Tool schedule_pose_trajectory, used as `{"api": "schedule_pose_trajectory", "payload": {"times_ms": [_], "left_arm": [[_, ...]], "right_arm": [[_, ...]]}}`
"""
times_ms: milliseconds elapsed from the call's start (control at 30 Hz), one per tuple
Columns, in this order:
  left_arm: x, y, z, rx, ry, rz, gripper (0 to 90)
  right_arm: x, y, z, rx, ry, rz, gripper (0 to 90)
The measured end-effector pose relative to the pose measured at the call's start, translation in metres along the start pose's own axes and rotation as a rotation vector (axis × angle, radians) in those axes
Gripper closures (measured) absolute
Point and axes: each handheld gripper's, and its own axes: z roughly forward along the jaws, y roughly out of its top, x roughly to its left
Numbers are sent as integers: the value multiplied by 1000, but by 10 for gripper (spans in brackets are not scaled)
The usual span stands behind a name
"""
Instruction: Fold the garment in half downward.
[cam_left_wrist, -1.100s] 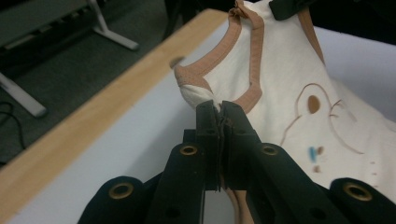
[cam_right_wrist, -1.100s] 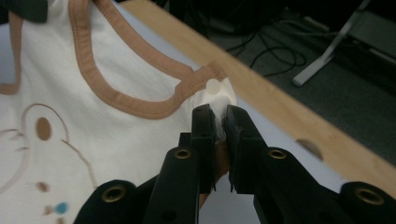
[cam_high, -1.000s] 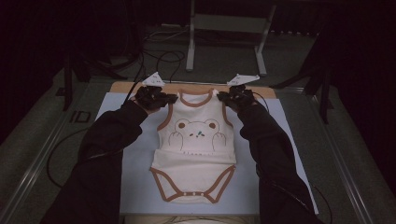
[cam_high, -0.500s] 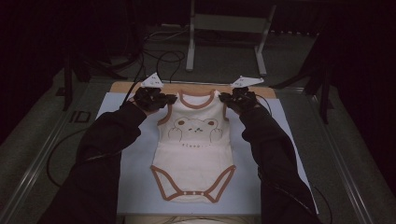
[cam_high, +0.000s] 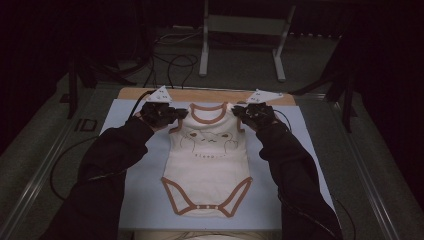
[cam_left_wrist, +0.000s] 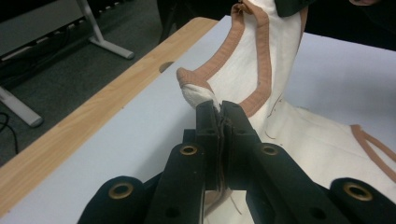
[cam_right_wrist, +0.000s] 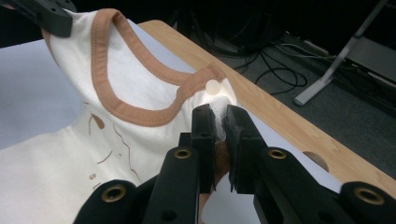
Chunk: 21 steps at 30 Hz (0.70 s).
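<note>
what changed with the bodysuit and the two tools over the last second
Little changed. The right tool shifted slightly outward along the table's far edge, drawing the bodysuit's neckline a bit tauter. Nothing was taken hold of or let go: the left tool and the right one stay shut on the two shoulder corners. The lower part of the garment lies flat on the pale blue mat as before.
</note>
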Motion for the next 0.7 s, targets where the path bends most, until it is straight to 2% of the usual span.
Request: {"api": "schedule_pose_trajectory", "payload": {"times_ms": [267,500,700], "left_arm": [[-12,-10,-7,-8,-23,12,884],[-26,-21,-15,-16,-47,22,883],[-38,-31,-16,-8,-65,40,883]], "right_arm": [[15,-5,-13,-8,24,-35,825],[35,-18,-24,-17,43,-63,826],[46,-34,-28,-18,70,-48,825]]}}
